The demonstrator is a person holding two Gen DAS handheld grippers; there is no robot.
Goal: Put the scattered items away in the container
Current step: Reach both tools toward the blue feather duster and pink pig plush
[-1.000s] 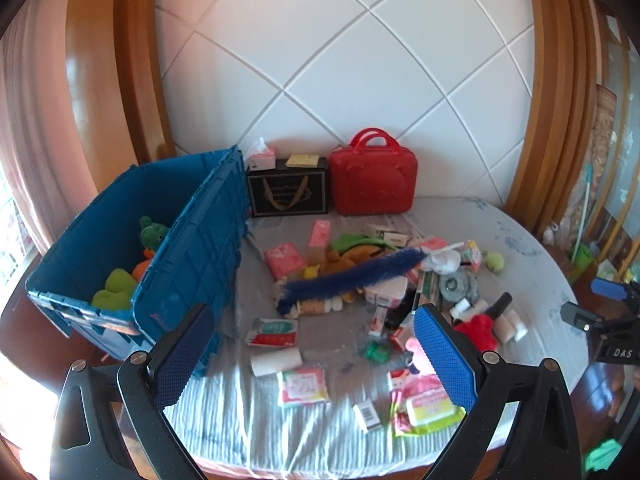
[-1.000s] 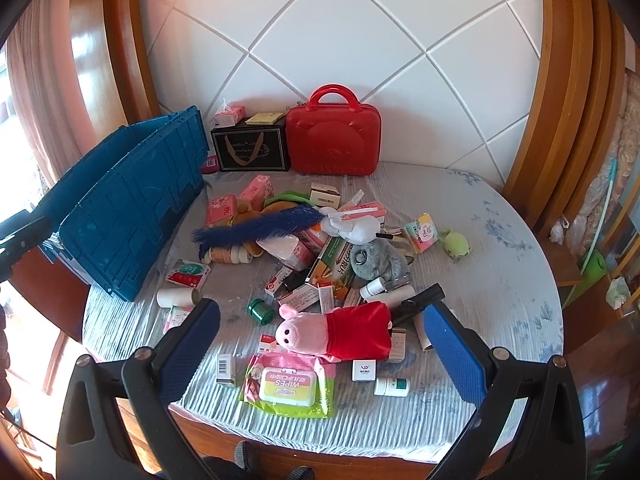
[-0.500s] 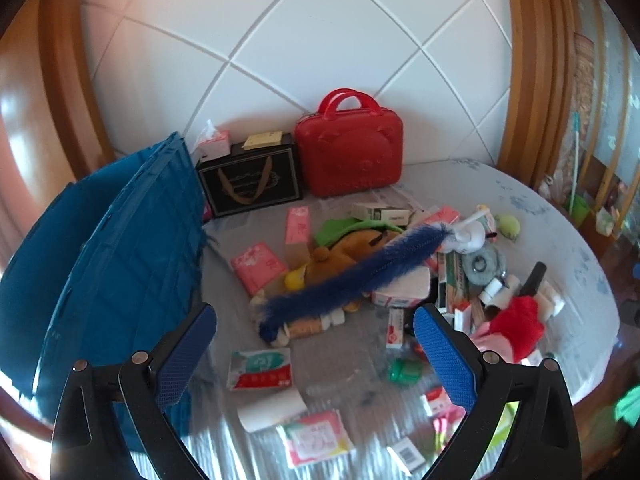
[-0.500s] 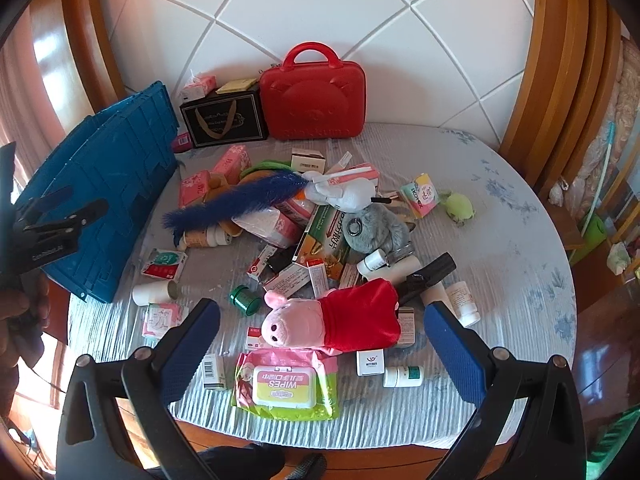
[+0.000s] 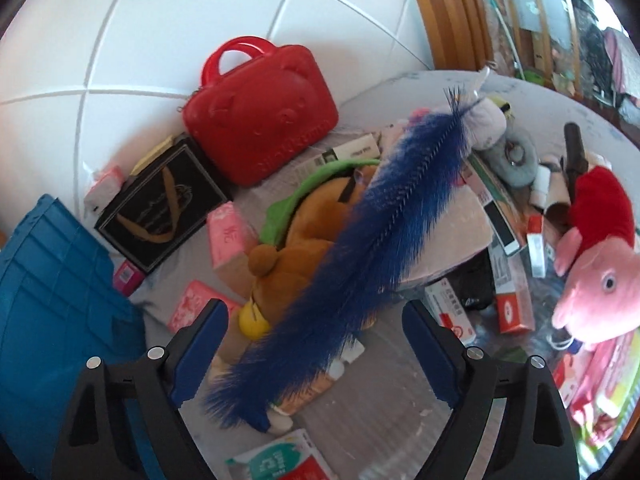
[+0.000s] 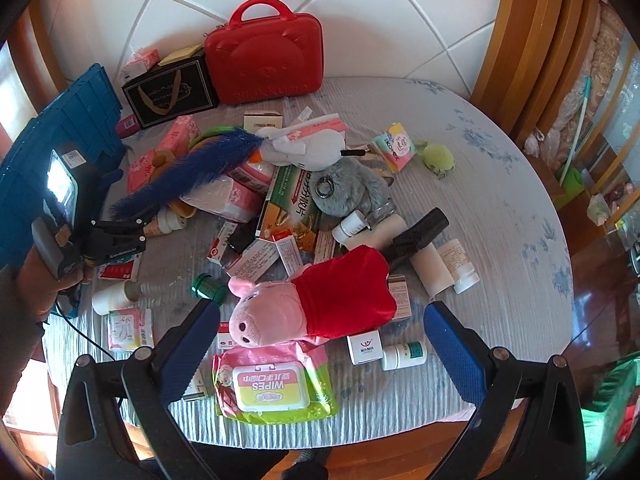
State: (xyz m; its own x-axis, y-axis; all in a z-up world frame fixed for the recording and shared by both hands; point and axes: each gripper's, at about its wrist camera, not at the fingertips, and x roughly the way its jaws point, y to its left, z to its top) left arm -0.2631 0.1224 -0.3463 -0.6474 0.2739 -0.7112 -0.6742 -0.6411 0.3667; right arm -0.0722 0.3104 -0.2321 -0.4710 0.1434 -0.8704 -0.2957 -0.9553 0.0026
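White quilted wall panels and wood trim are seen behind a round table crowded with clutter. From the left wrist view, the blue feather is draped diagonally over a brown plush and small boxes, its lower tip lying between the spread fingers of the left gripper; nothing is clamped. Judged light, soft and easily crushed, the feather would best be pinched low on its stiffer central quill. Part of the blue container is seen at the left edge.

From the right wrist view, the right gripper is held wide apart above the table's near edge, empty, with the pig plush and a wipes pack lying between its fingers. The left gripper is seen beside the feather's tip, close to the container.
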